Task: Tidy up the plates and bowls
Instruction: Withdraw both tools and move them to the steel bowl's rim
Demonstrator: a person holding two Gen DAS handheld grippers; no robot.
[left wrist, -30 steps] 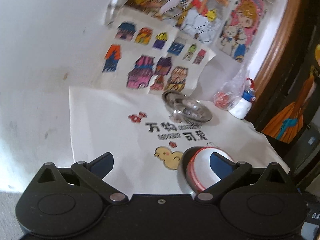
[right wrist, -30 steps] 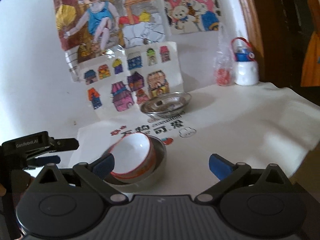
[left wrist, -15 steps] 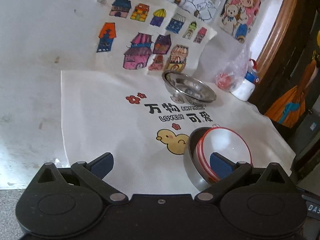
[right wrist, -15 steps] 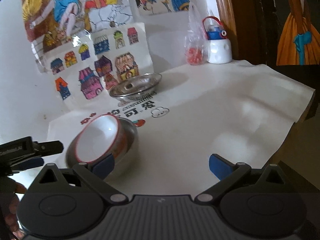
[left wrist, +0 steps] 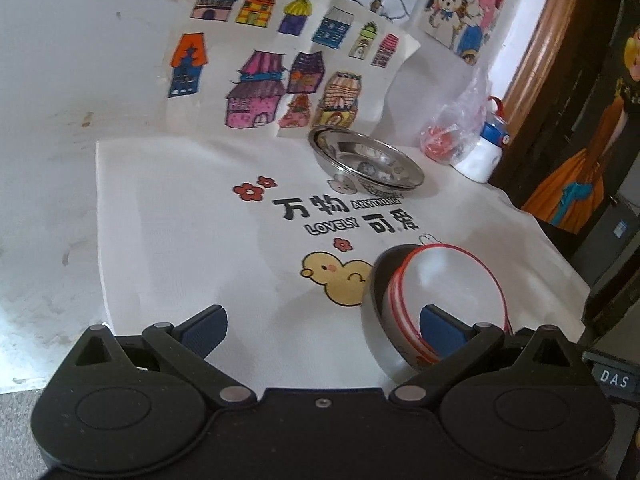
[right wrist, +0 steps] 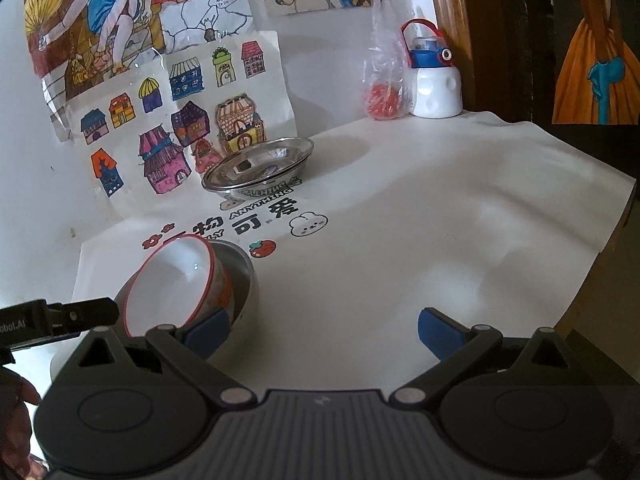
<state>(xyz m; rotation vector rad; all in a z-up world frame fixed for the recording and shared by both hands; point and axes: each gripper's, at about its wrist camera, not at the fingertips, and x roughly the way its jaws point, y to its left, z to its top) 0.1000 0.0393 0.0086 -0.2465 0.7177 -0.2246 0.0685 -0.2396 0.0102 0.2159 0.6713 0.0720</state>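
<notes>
A white cloth printed with a duck, flowers and lettering covers the surface (left wrist: 168, 216), which backs onto a wall hung with children's drawings of houses. Through the left wrist camera I see my left hand-held gripper (left wrist: 322, 322) released, its blue pads spread wide over the cloth and holding nothing. At about 4 o'clock in this view sits the red-rimmed white bowl (left wrist: 448, 276), nested and tilted inside a steel bowl (left wrist: 378, 320); my right-side pad overlaps the white bowl's near rim in the picture, but I cannot tell whether it touches. Up at 1 o'clock, well apart, lie the steel plates (left wrist: 366, 160), apparently two stacked, and beyond them a plastic bag (left wrist: 456, 128) beside a white bottle (left wrist: 482, 156). Through the right wrist camera, my right hand-held gripper (right wrist: 322, 330) is likewise released and empty, hovering over bare cloth. The same white bowl (right wrist: 172, 280) shows at 9 o'clock, leaning toward me in the steel bowl (right wrist: 242, 276), with the tip of the left gripper just beside its rim at the far left. The steel plates (right wrist: 260, 164) rest at 11 o'clock against the house drawing (right wrist: 180, 120). I judge the bowls are already gathered, but the white one sits crooked. To do this well, I would set one pad inside and one outside the rim, close gently, then level it so it seats flat. Ceramic on steel will slide, so I would move slowly and steady the steel bowl with the other gripper.
</notes>
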